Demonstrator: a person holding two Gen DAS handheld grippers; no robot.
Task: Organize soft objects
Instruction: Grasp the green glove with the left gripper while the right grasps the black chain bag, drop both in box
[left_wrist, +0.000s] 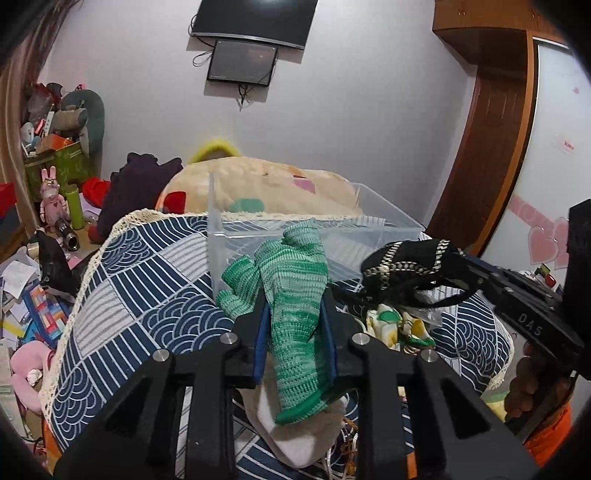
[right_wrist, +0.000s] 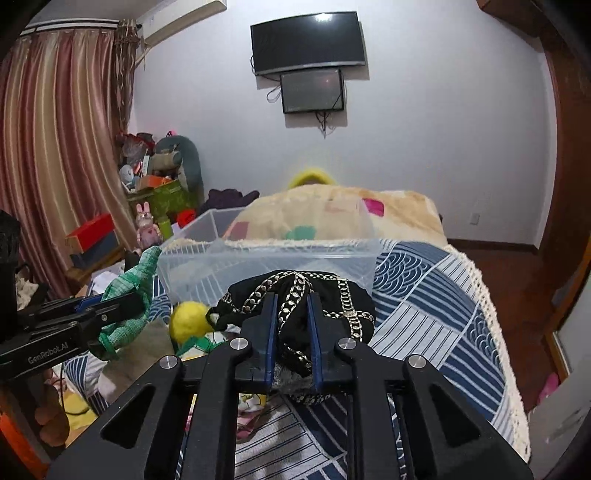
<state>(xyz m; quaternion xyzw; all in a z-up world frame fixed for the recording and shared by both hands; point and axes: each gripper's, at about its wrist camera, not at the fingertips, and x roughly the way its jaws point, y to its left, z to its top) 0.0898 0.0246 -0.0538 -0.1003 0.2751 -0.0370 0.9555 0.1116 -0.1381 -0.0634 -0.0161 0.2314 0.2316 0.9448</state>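
Home bedroom, lived-in and cluttered.

Bed (right_wrist: 436, 291) with a navy/white patterned, lace-edged cover and a plush beige blanket (right_wrist: 332, 210) bunched at its far end. Curved TV (right_wrist: 308, 40) wall-mounted, smaller screen (right_wrist: 312, 90) just under it, cables dangling. Striped pink-brown curtains (right_wrist: 55, 147) on the left, what looks like an AC unit (right_wrist: 184, 18) above them, though cropped. Wooden door frame (left_wrist: 484, 140) on the right. Corner pile of plush toys (left_wrist: 83, 114), boxes, a pink rabbit figure (left_wrist: 53, 199); papers (left_wrist: 18, 280) strewn on the floor.
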